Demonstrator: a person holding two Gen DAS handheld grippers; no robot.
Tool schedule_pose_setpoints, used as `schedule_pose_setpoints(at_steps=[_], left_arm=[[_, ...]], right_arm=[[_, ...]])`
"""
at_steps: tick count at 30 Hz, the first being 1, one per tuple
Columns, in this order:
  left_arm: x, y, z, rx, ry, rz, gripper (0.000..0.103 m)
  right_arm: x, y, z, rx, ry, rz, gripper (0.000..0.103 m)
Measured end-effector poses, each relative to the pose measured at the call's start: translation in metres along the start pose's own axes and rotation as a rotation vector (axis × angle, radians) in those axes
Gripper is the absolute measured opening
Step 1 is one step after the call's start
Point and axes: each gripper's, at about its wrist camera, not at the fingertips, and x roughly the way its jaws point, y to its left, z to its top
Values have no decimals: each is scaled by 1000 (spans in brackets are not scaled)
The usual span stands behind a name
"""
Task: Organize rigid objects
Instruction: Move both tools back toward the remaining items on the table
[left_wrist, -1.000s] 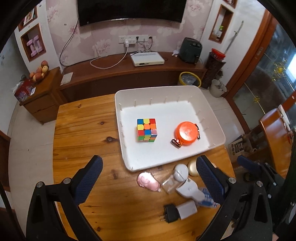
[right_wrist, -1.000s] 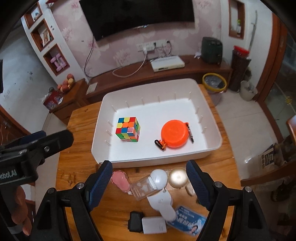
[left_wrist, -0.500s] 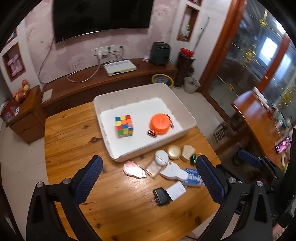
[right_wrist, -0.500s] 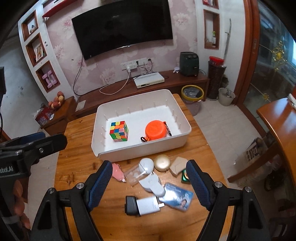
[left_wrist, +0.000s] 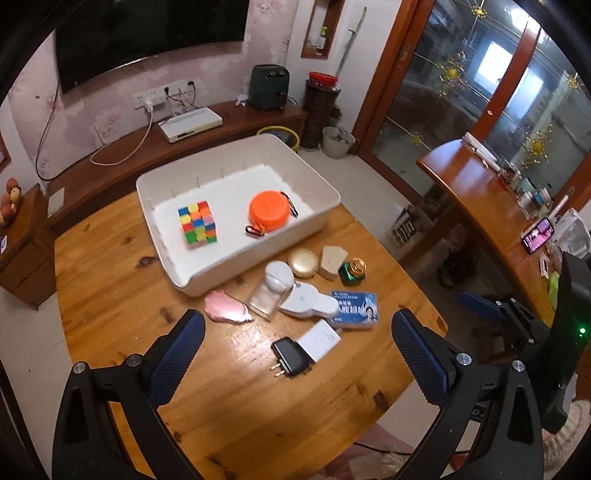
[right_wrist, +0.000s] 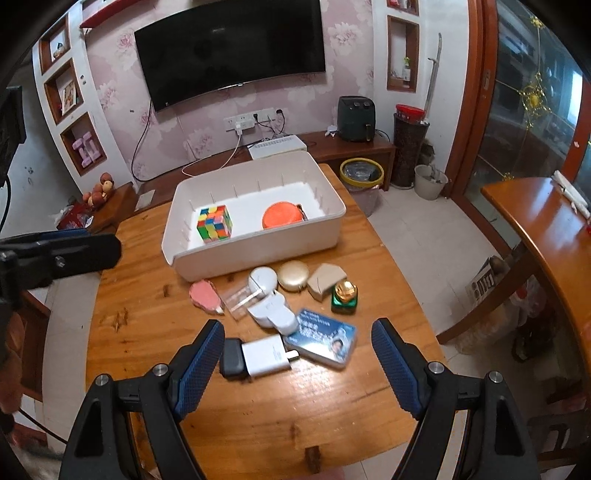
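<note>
- Both grippers are released and empty: the left gripper (left_wrist: 295, 354) and the right gripper (right_wrist: 297, 354) hang above the table (left_wrist: 110, 295).
- A puzzle cube (left_wrist: 197, 225) and an orange case (left_wrist: 268, 215) lie in the white bin (left_wrist: 236, 273); the other small things sit clustered just in front of it.
- Risk: the charger (right_wrist: 258, 357), card (right_wrist: 325, 343) and white device (right_wrist: 273, 312) touch or overlap, so closing on one could drag its neighbours.
- The card lies flat; pads may slip off.
</note>
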Motion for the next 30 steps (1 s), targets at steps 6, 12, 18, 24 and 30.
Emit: schedule_pose_setpoints(at_steps=[6,12,18,24,30], left_arm=[[14,-4,-14,-18,44,1,101],[46,-2,-29,-49,131,57,100],[88,14,-44,-165,275,3,100],[121,8,-59,-77,343,30,100],[147,-3,-68,141,378,52,100]], right_arm=[[9,-20,-22,-5,16,44,82],[31,-43,-40,-22,37,50,82],[52,-50,-50,-114,67,52,82],[77,-47,-52,-255,104,101,82],[108,-42,-47,-422,130,142,82]])
